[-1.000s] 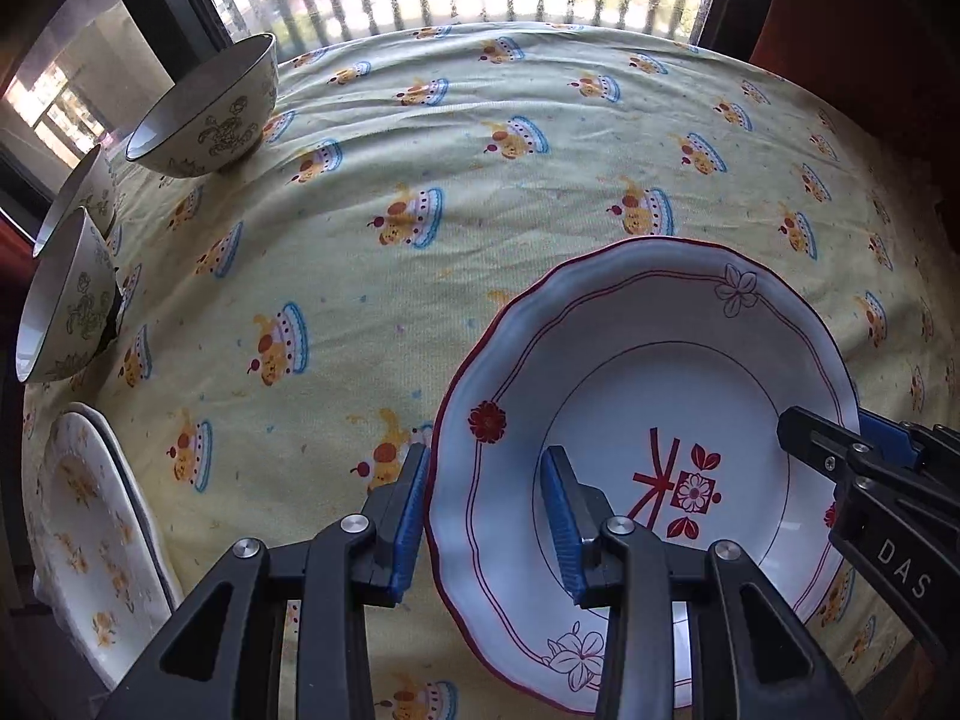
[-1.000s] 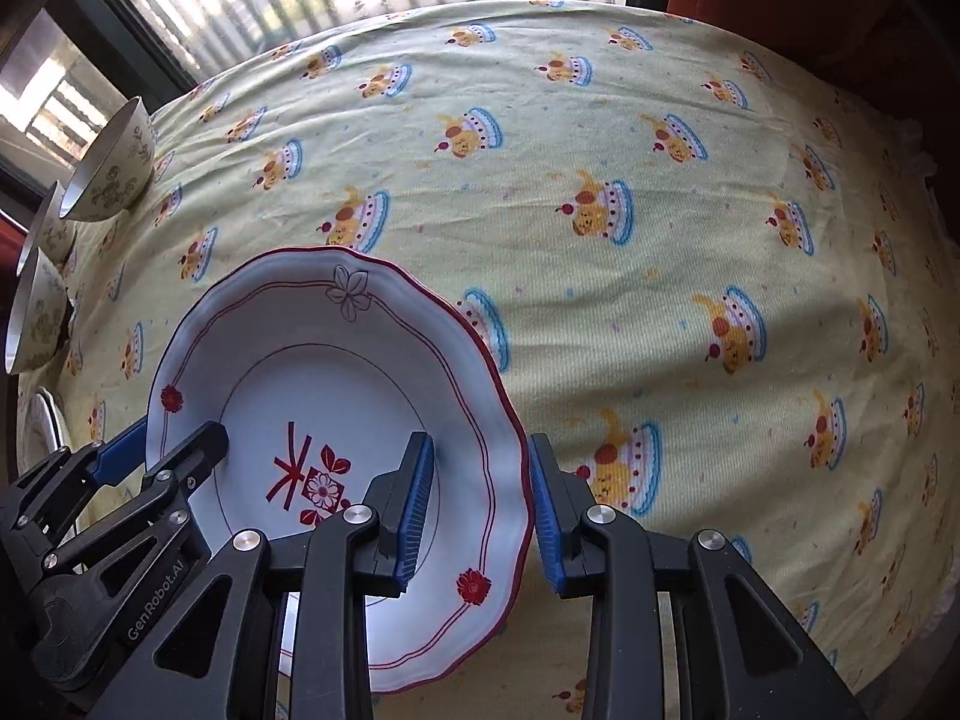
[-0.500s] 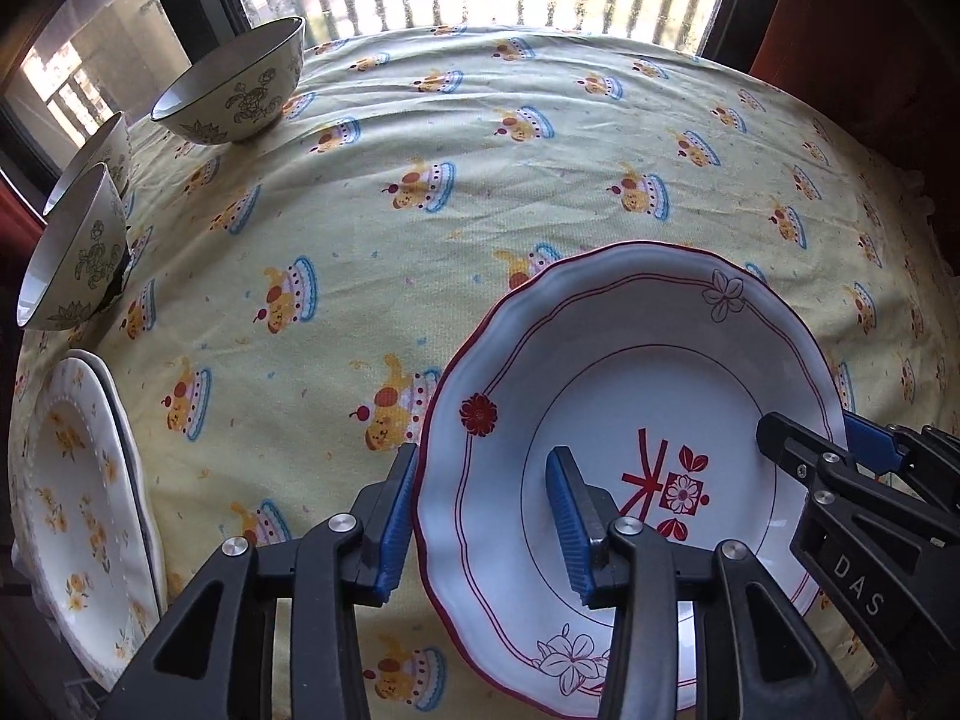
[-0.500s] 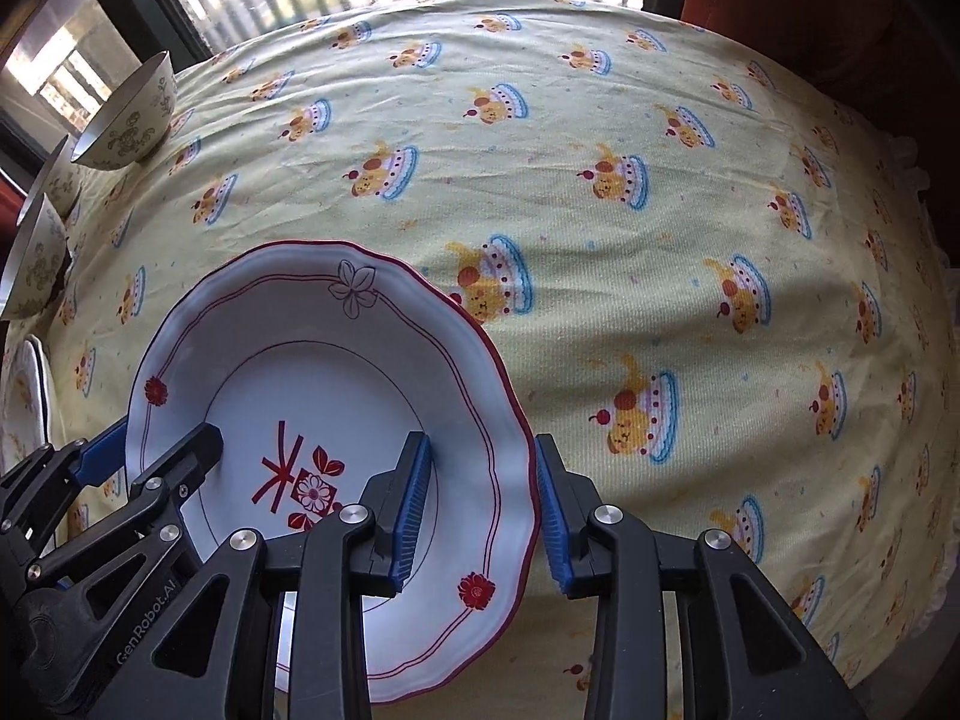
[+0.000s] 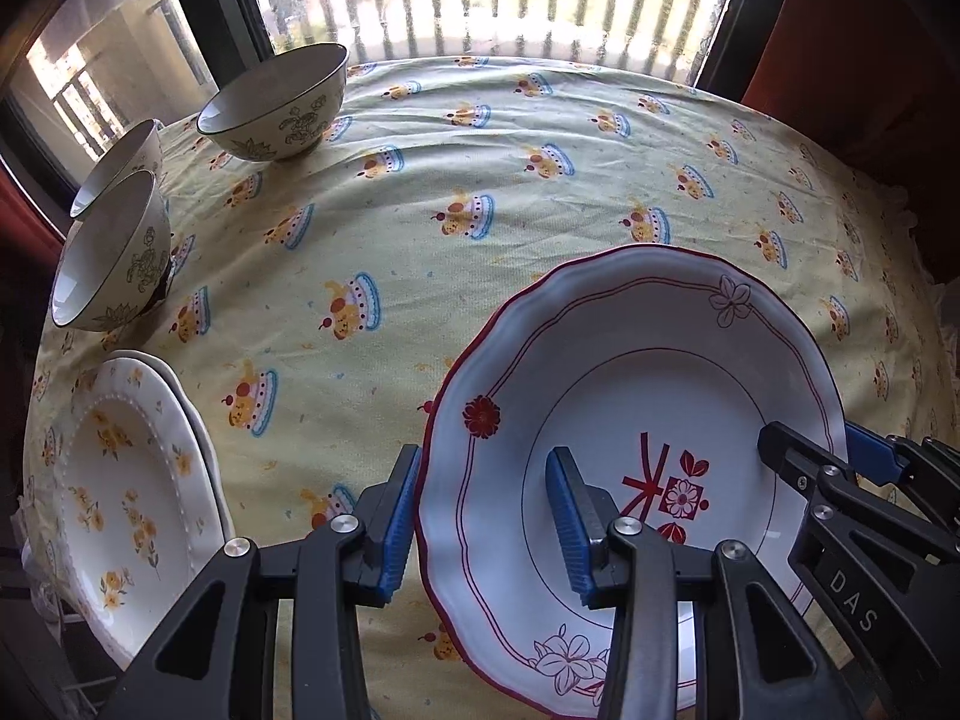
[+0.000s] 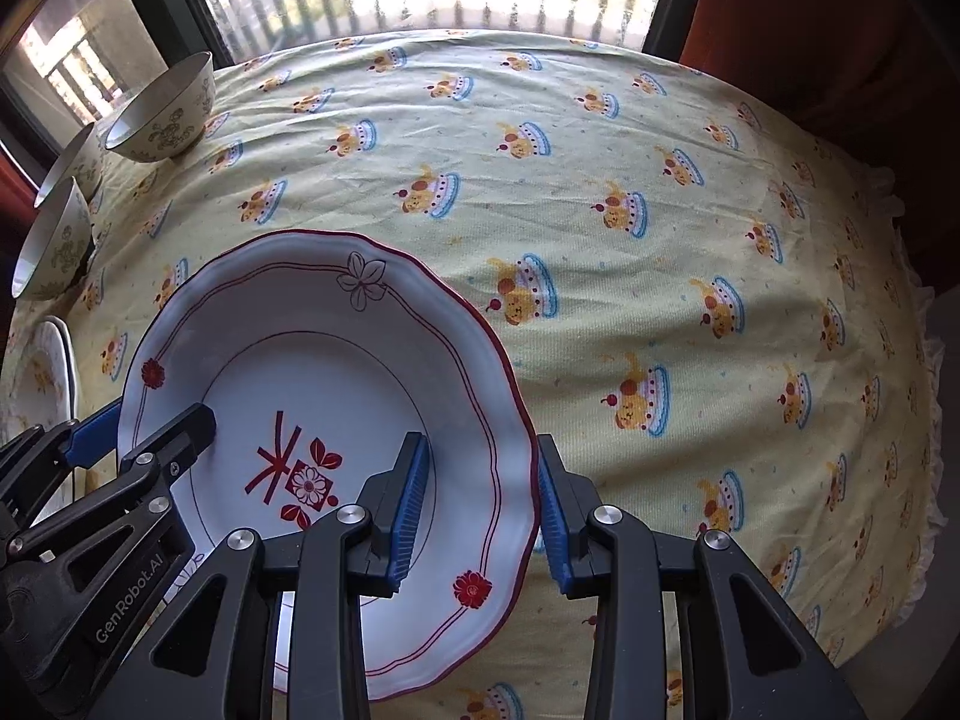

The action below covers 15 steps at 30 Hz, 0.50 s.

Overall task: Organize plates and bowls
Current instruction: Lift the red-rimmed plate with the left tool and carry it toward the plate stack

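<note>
A white plate (image 5: 648, 396) with a red scalloped rim and a red flower motif hangs just above the yellow tablecloth (image 5: 480, 180). My left gripper (image 5: 486, 522) is shut on its left rim, one blue pad outside the edge and one inside the well. My right gripper (image 6: 480, 507) is shut on the opposite rim of the same plate (image 6: 312, 360) in the same way. Each gripper shows in the other's view: the right gripper (image 5: 828, 450) at the plate's right edge, the left gripper (image 6: 144, 426) at its left edge.
Three patterned bowls stand at the table's far left: one (image 5: 276, 108) near the window, two (image 5: 114, 258) (image 5: 120, 162) close together. A stack of white plates with yellow flowers (image 5: 120, 480) lies at the near left edge. A barred window and a dark red surface border the table.
Both grippers have risen with the red-rimmed plate held between them, and it has shifted across the cloth. More of the table, the bowls and the floral plates has come into view.
</note>
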Tool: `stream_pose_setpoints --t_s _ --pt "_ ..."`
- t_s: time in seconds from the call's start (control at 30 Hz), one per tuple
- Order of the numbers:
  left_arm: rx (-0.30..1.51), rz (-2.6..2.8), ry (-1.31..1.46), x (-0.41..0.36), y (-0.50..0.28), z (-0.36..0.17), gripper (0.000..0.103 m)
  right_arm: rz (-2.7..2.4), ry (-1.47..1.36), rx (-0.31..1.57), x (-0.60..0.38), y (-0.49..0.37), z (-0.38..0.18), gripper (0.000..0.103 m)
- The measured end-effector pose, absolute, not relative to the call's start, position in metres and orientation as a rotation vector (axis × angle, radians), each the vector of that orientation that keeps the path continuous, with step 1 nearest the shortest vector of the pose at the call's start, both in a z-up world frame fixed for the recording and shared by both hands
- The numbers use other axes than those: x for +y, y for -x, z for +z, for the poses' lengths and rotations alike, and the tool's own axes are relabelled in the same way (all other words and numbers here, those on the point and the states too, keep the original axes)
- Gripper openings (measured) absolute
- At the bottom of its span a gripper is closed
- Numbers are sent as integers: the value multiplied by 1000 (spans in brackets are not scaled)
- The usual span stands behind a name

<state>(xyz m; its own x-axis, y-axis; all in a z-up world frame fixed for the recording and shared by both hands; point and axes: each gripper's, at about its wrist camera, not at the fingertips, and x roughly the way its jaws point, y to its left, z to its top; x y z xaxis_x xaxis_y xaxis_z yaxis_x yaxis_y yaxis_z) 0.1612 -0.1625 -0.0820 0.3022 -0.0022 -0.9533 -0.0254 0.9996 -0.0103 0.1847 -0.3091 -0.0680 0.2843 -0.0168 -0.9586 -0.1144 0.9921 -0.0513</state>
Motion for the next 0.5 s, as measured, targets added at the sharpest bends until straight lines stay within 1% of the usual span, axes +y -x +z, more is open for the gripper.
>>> stream_pose_setpoints --t_s 0.5 --pt "1255 -92 -16 -89 -141 -58 42 -45 48 1244 -236 -154 -44 38"
